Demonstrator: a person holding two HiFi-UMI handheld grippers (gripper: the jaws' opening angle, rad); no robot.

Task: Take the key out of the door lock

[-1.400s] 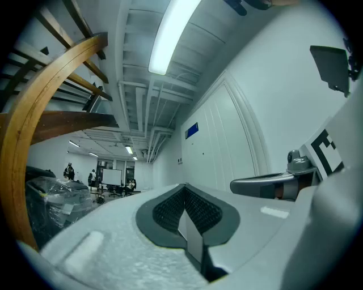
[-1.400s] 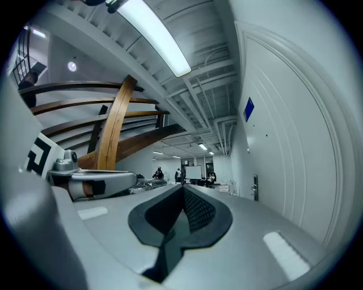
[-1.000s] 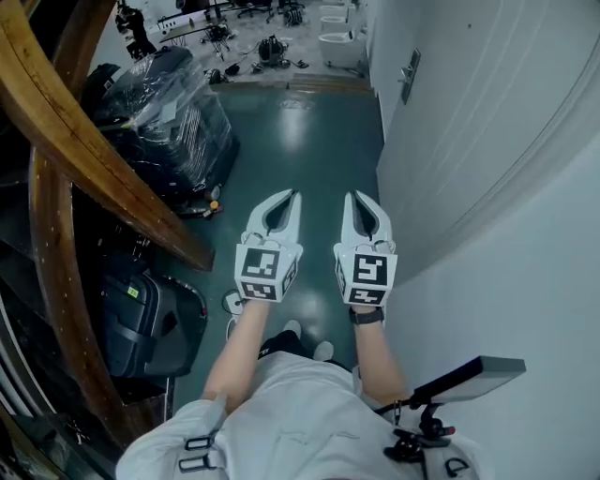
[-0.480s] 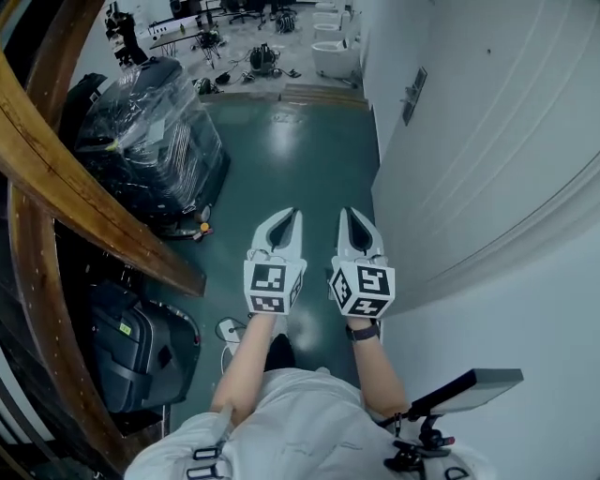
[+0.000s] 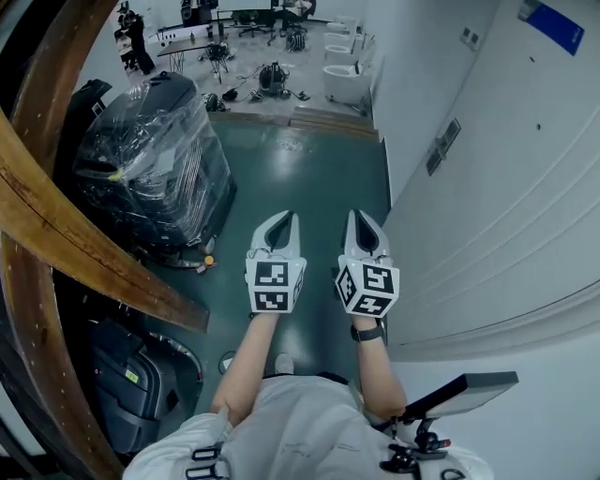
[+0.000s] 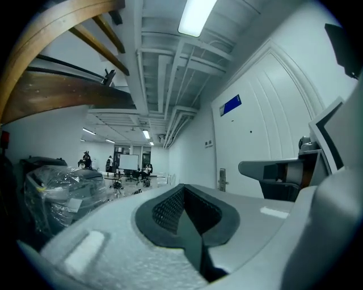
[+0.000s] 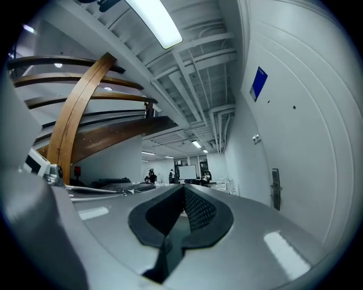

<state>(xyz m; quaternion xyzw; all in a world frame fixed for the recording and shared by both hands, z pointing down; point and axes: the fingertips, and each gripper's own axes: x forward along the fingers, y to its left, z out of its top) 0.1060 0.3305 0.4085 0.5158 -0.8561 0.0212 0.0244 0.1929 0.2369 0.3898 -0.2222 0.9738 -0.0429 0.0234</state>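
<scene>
A white door [image 5: 506,159] fills the wall on the right, with a dark metal lock plate [image 5: 442,147] ahead of my hands. That plate is small in the left gripper view [image 6: 222,179] and the right gripper view [image 7: 275,189]. No key can be made out at this distance. My left gripper [image 5: 294,217] [image 6: 182,187] and right gripper [image 5: 353,216] [image 7: 184,187] hang side by side over the green floor [image 5: 309,169]. Both are shut with nothing in them, well short of the lock plate.
A plastic-wrapped machine [image 5: 155,159] stands at the left and a curved wooden beam [image 5: 84,253] runs past it. Below it sits a black case [image 5: 131,384]. White fixtures [image 5: 342,80] and office gear lie at the far end. A blue sign [image 5: 553,23] is on the wall.
The person has stepped forward along the corridor, so the lock plate sits nearer and lower in the head view. Both grippers have kept side by side and shut.
</scene>
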